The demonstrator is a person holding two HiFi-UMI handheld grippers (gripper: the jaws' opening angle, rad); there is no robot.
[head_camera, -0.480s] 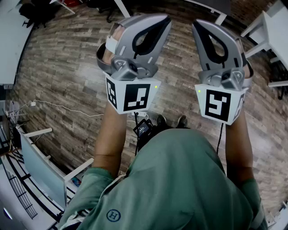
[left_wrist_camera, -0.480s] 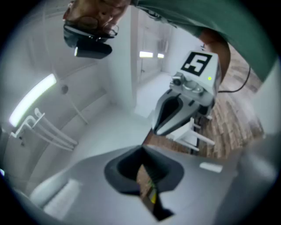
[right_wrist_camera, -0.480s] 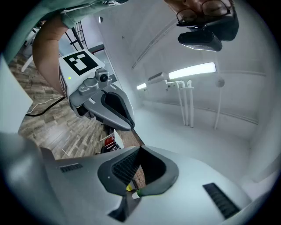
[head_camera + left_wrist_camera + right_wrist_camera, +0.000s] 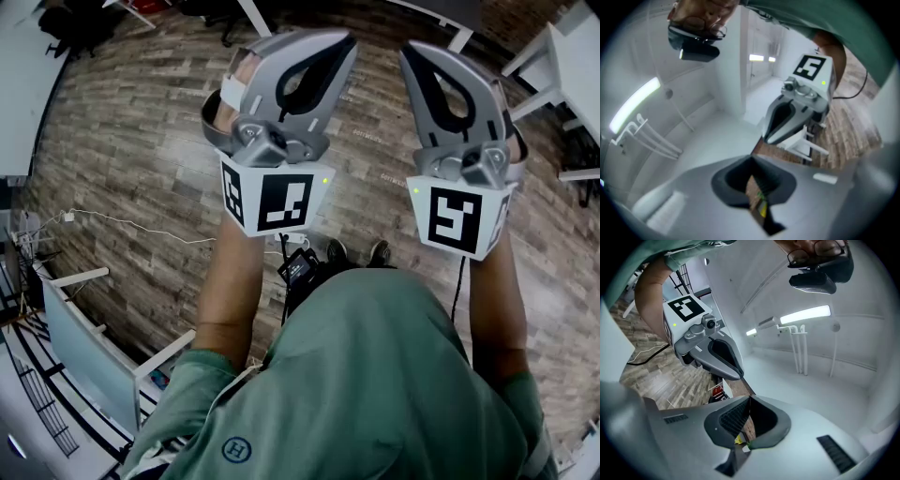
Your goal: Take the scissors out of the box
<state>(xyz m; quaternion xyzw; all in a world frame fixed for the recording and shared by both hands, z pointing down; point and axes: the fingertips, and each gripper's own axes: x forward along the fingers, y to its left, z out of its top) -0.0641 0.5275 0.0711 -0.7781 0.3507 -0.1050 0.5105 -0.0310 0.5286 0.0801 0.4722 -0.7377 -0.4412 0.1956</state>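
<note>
Scissors and box appear in no view, so I cannot tell where they lie. The person stands on a wood floor (image 4: 131,159) in a green shirt (image 4: 375,375) with both forearms raised. The left gripper (image 4: 337,52) and right gripper (image 4: 414,58) are held side by side, apart from each other. Each gripper view looks up toward a white ceiling, and a lamp (image 4: 805,314) glows in the right one. Both pairs of jaws meet tip to tip, with nothing between them.
</note>
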